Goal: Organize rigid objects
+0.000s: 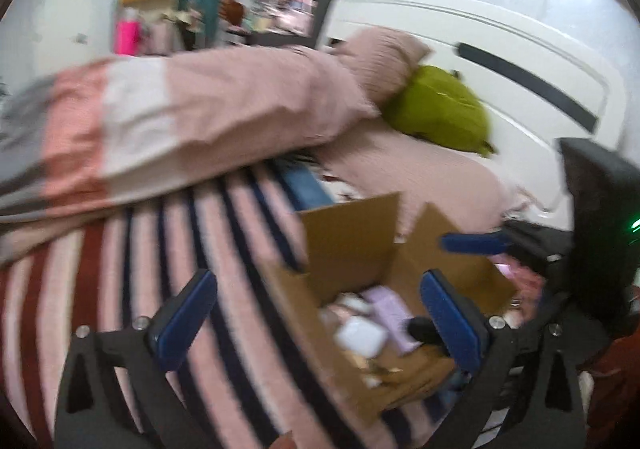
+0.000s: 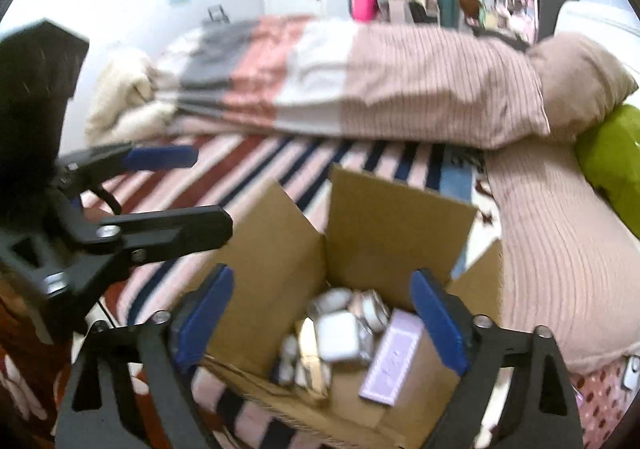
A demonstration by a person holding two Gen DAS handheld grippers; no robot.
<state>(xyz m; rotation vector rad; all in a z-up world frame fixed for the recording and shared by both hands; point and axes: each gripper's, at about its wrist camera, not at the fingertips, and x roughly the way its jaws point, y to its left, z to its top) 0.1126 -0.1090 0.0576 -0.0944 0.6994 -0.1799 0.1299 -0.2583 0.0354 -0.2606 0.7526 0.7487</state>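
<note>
Nearest the lens in the right wrist view, the right gripper (image 2: 322,325) is seen with its blue-padded jaws spread wide and nothing between the pads; it is poised above the open brown cardboard box (image 2: 360,233), which rests on the pink, navy and rust striped blanket (image 2: 256,165) of a bed. Inside the box a small white-topped square container with a shiny rim (image 2: 339,336) is seen lying against a cluster of small round tins (image 2: 360,303), with a flat lilac rectangular carton (image 2: 394,363) just beside them on the box floor. These pieces are judged light and stiff; the shiny rims are likely slippery, so a grip across flat opposite sides would be preferred, and the lilac carton would best be taken across its narrow width, gently, since thin card may dent. The box itself is judged light but floppy at its upright flaps, so hold would better be taken at a wall near a corner. To the left, the left gripper (image 2: 200,189) is seen beside the box, its jaws likewise released and empty, which its own blurred view confirms. Farther back lie a folded pink, white and grey duvet (image 2: 360,81), a pink pillow (image 2: 580,81) and a lime-green cushion (image 2: 612,157)
</note>
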